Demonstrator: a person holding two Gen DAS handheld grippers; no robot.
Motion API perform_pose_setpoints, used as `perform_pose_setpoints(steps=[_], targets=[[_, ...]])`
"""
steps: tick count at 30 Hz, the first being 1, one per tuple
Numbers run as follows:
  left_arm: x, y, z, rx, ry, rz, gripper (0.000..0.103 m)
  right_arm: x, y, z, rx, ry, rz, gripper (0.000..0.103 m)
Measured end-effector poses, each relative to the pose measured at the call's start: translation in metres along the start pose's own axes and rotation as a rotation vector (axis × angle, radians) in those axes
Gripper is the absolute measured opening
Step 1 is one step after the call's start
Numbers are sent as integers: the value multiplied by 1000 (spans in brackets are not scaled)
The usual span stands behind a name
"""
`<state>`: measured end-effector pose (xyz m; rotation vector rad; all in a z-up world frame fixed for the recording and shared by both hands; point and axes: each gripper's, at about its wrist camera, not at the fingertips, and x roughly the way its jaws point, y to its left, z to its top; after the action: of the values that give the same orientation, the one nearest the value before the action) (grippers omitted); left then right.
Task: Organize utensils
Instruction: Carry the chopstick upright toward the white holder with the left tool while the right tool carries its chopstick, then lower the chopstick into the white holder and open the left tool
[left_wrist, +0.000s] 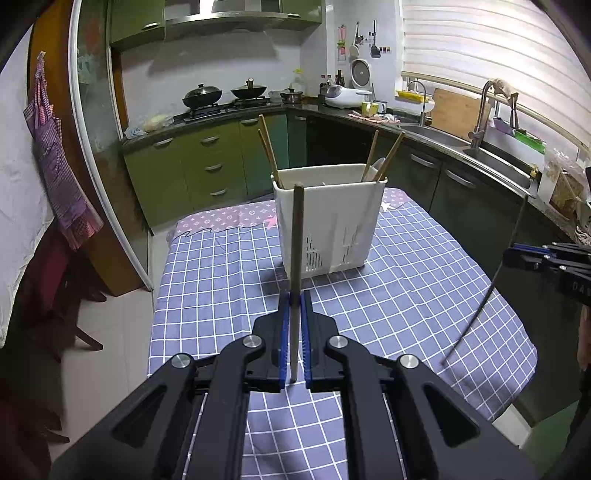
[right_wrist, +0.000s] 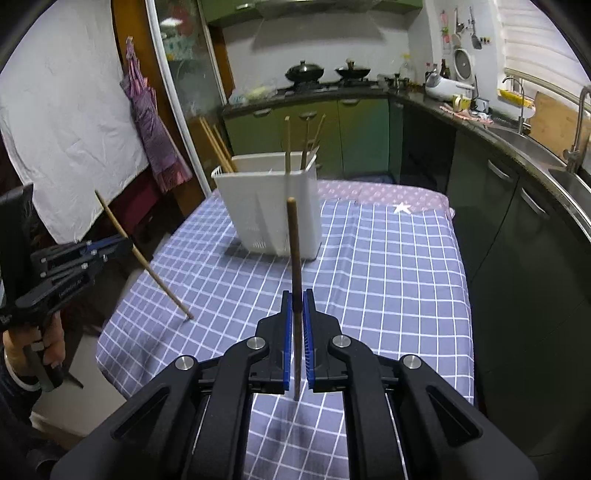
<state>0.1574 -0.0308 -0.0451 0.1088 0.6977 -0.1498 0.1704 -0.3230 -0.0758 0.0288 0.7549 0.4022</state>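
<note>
Chopsticks are clamped in both tongs at once: the left tongs (left_wrist: 295, 295) pinch one chopstick (left_wrist: 296, 258) between their blue pads, and the right tongs (right_wrist: 297, 295) pinch another chopstick (right_wrist: 294, 258) the same way, each stick standing nearly upright with its lower end hanging free below the pads. Ahead of both tongs, on the checked cloth of the counter (right_wrist: 388, 277), stands the white utensil holder (left_wrist: 332, 221), already carrying several chopsticks that lean outward at its corners.

Main risk, as I judge it, is the grip itself. Each stick is thin and round and held at a single narrow point, so it could pivot or slide through the pads when tilted toward the holder. A second risk is collision: the leaning sticks crowd the holder's mouth, and a tip coming in at an angle may strike them or catch the rim. The holder looks light, so a push against its wall could tip or shove it. With both tongs heading for the same opening, they may also knock each other.
</note>
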Motion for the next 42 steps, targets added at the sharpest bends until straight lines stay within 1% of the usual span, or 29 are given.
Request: perform_pose_setpoints(steps=[3, 20, 26, 29, 32, 33, 37, 42], targets=[[1, -1, 1, 5, 2, -1, 6, 0, 3, -3, -22, -15, -28, 7], [1, -5, 6, 11, 0, -6, 6, -3, 7, -2, -41, -17, -21, 7], [-5, -7, 17, 18, -9, -13, 6, -3, 8, -2, -42, -16, -21, 7], [-12, -9, 37, 19, -20, -34, 6, -2, 9, -2, -45, -16, -17, 7], [-19, -9, 66, 11, -46, -55, 6, -2, 8, -2, -46, -15, -14, 7], [-22, -9, 77, 10, -63, -56, 6, -2, 8, -2, -45, -15, -14, 7], [-32, -13, 130, 10, -170, -51, 6, -2, 5, -3, -41, -16, -10, 7], [-26, -21, 175, 5, -270, -37, 6, -1, 1, -2, -35, -16, 5, 7]])
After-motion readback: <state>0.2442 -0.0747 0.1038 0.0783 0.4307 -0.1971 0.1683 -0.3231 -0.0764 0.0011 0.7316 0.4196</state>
